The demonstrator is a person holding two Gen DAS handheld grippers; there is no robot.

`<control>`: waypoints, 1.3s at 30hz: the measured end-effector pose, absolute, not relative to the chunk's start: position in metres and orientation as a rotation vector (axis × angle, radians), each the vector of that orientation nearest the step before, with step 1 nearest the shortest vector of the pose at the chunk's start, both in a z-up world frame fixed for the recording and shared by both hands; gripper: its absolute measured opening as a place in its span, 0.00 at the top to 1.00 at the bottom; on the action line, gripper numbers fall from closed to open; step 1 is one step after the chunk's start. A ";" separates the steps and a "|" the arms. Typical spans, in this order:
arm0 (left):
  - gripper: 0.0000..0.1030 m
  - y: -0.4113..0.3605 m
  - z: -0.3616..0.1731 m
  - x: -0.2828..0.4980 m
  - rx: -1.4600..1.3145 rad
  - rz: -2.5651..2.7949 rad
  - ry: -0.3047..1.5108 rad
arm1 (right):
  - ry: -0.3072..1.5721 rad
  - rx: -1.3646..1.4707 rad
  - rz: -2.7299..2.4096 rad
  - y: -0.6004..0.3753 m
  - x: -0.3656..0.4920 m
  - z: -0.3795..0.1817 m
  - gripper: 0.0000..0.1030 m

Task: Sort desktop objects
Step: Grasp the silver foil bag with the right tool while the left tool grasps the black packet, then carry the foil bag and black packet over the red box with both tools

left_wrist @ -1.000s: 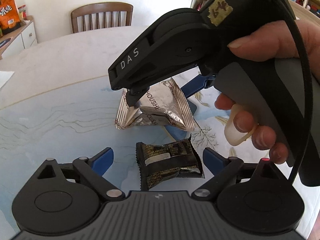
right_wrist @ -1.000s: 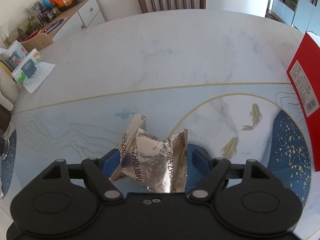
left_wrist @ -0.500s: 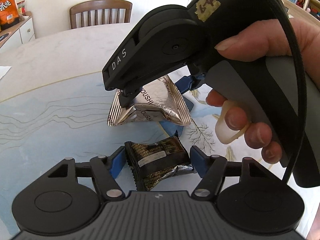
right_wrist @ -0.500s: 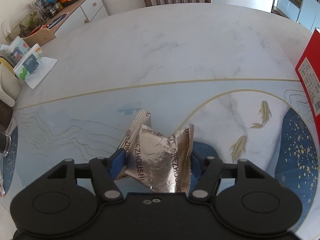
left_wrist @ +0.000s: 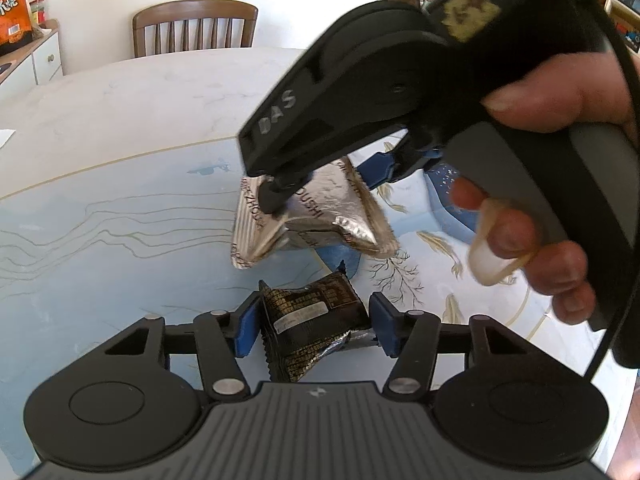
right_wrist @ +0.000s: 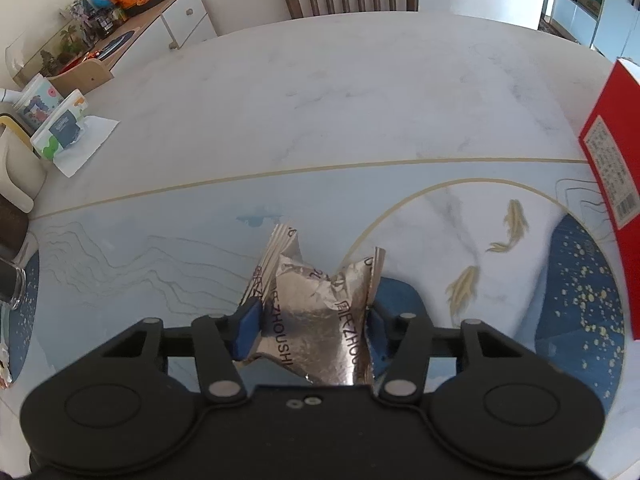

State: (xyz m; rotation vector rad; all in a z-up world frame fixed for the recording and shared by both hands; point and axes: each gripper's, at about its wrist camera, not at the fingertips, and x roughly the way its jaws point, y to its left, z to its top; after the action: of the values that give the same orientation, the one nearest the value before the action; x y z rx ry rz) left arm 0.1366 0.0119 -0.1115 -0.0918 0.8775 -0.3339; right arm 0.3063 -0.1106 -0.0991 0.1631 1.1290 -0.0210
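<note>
The crinkled silver foil snack packet [right_wrist: 316,320] sits pinched between the blue pads [right_wrist: 247,330] of the right gripper [right_wrist: 310,330], which is closed on the packet's lower half, and the left wrist view suggests it hangs just clear of the pale blue, fish-patterned table top [right_wrist: 400,100], though I cannot be sure it has left the surface. It looks light, puffy and soft; the foil creases under the squeeze and its surface is likely slick, so a hold across the pillow-like middle, as here, seems safer than one on the thin crimped end seals, which could fold or slide out. The small black snack packet with gold printing [left_wrist: 310,314] lies between the blue pads [left_wrist: 245,330] of the left gripper [left_wrist: 314,330]; the jaws press on both its sides and buckle the wrapper, so that claw is closed on it too. This packet appears denser and flatter, yet still flexible, and it is held across its short width near the table, whether resting or lifted I cannot tell. The person's right hand [left_wrist: 560,200] wraps the grey handle from the right, one finger on the pale trigger, tilting that tool down and to the left. A tall red cardboard box [right_wrist: 608,168] stands at the right edge of the table, a possible destination for sorted items.
</note>
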 end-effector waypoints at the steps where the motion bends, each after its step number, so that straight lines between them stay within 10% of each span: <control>1: 0.47 0.012 -0.112 0.136 -0.092 -0.337 0.876 | 1.127 0.161 -0.026 -0.112 0.304 -0.098 0.49; 39: 0.56 0.005 -0.084 0.120 -0.174 -0.450 0.830 | 0.977 0.187 -0.187 -0.171 0.202 -0.026 0.54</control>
State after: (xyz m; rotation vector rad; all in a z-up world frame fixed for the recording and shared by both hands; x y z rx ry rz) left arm 0.1200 0.0046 -0.0839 -0.1744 0.8305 -0.4501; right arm 0.2015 -0.1708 -0.0263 0.1869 0.9769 -0.1868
